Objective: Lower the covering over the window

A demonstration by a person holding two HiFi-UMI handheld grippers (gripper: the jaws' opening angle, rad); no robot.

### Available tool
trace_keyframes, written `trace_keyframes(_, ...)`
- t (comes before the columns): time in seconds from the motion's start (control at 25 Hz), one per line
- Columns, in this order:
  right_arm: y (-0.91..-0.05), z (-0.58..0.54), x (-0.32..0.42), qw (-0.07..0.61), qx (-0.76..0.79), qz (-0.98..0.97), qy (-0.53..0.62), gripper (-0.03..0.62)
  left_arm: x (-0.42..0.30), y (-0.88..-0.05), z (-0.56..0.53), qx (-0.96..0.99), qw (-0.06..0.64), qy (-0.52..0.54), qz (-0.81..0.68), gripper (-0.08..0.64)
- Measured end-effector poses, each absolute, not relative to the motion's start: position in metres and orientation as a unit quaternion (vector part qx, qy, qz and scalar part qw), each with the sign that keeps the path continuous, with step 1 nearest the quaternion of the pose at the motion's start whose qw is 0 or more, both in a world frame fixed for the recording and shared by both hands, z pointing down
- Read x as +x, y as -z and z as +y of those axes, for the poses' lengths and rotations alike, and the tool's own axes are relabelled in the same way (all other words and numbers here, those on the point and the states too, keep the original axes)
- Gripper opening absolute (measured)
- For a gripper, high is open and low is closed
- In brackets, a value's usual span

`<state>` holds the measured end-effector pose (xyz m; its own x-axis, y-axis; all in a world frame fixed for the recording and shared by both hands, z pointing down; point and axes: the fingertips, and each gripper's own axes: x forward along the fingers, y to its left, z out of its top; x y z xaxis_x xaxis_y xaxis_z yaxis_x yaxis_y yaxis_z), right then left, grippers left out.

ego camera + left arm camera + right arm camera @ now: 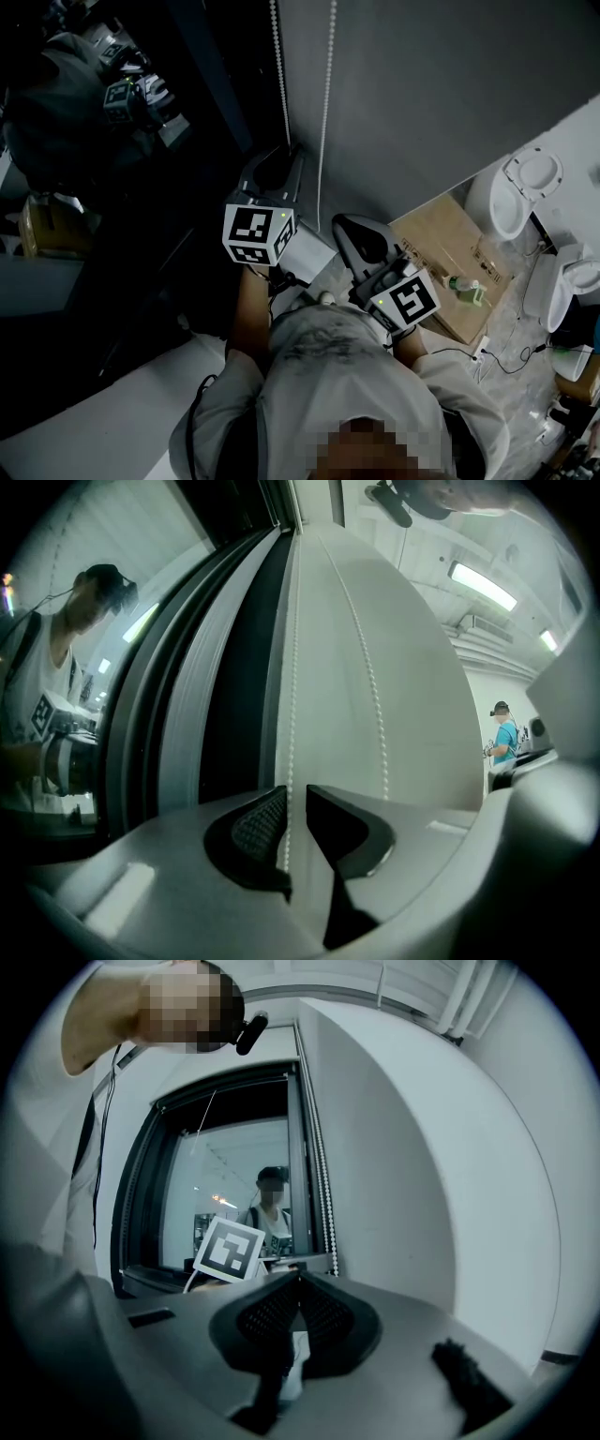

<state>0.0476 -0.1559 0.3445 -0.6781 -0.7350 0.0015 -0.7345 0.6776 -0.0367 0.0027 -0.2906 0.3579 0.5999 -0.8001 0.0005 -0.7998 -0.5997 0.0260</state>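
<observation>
A white bead chain hangs in two strands by the window's right edge, the left strand (278, 66) beside the right one (328, 84). My left gripper (281, 161) points at the wall below them. In the left gripper view the left strand (292, 686) runs down into the narrow gap of the left gripper (295, 799), lying against the left pad (262, 822) and clear of the right one. The right strand (370, 686) hangs free. My right gripper (298, 1283) is shut on nothing, back from the chain (323, 1194). The window glass (225, 1176) stands uncovered and mirrors me.
A dark window frame (234, 667) lies left of the chain and a plain wall (412, 667) right of it. On the floor to my right are a cardboard box (450, 253), a green bottle (466, 289), two white bowls (525, 187) and cables. A person in blue (506, 738) stands far off.
</observation>
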Motion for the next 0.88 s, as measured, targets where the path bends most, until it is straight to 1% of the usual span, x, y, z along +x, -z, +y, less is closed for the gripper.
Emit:
trace_keyframes(0.24,-0.342,-0.153,0.05,0.01,-0.407,0.913,0.015,0.017,0.004,-0.353,-0.295,0.895,0.007,0.008,-0.446,0.009)
trace_keyframes(0.64,-0.339,-0.144,0.035,0.017,-0.388,0.921,0.005,0.017,-0.004,-0.353,-0.259,0.906,0.044,0.039,-0.42,0.006)
trace_keyframes(0.88,-0.334,-0.143,0.023,0.022,-0.365,0.931,-0.003,0.017,-0.008,-0.353,-0.233,0.906,0.042,0.05,-0.418,0.006)
